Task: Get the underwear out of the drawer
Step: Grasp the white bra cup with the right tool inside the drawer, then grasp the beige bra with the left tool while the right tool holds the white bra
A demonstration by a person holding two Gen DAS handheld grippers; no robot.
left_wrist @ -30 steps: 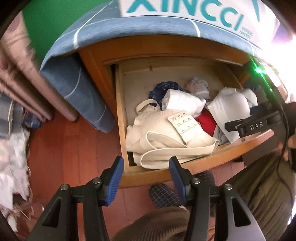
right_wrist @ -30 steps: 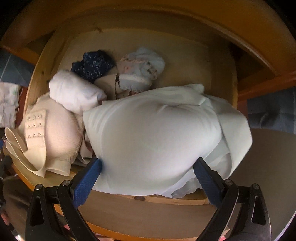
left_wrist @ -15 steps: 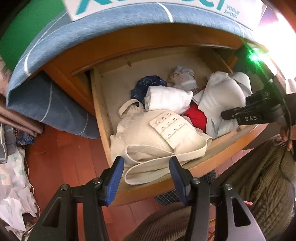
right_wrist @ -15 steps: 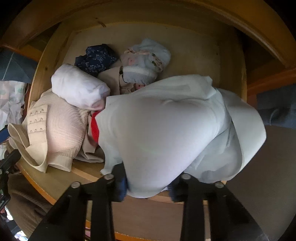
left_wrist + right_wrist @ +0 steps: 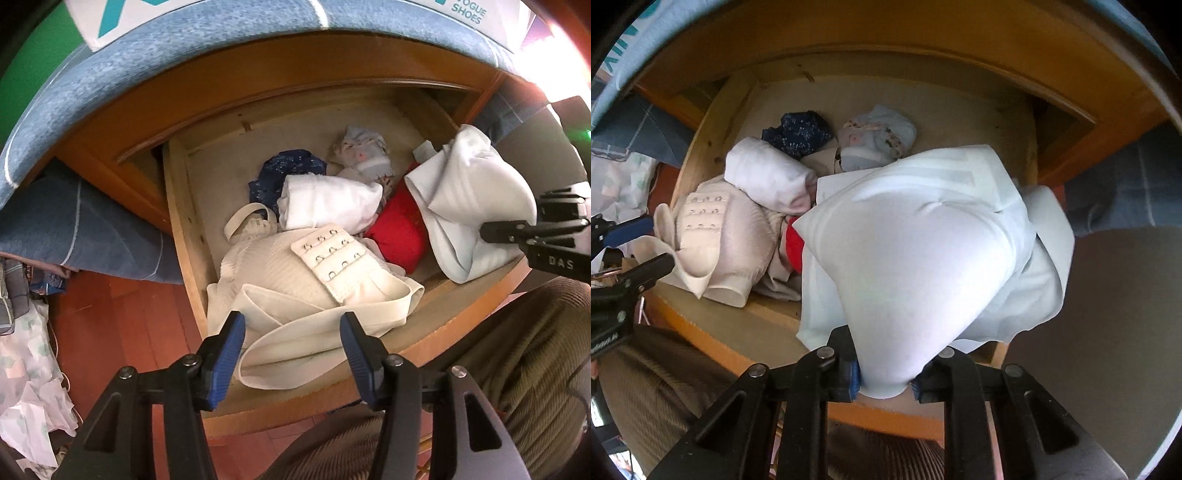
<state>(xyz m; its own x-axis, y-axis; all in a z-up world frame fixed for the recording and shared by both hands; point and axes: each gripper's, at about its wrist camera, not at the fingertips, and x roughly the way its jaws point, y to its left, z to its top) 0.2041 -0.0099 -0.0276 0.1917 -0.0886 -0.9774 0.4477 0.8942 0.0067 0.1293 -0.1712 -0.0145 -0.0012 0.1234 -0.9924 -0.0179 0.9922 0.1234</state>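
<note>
Pale-blue underwear (image 5: 916,236) pinched by its near edge in right gripper (image 5: 886,380), bulk draped forward over drawer (image 5: 436,325) front rim, right side. Left gripper (image 5: 291,343) wide open, empty, above cream bra (image 5: 295,273). Next: straight up and back.

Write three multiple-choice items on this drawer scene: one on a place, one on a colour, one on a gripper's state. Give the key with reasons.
1. Where does the cream bra lie in the drawer?
A. front left corner
B. back right corner
C. on the floor outside

2. What colour is the garment between the white roll and the pale blue underwear?
A. green
B. red
C. yellow

3. How does the right gripper stand?
A. open, holding nothing
B. shut on the cream bra
C. shut on the pale blue underwear

Key: 1 A, it drapes over the front edge by the left wall. 2 B, the red garment shows there. 3 C, the fabric bunches between its blue pads.
</note>
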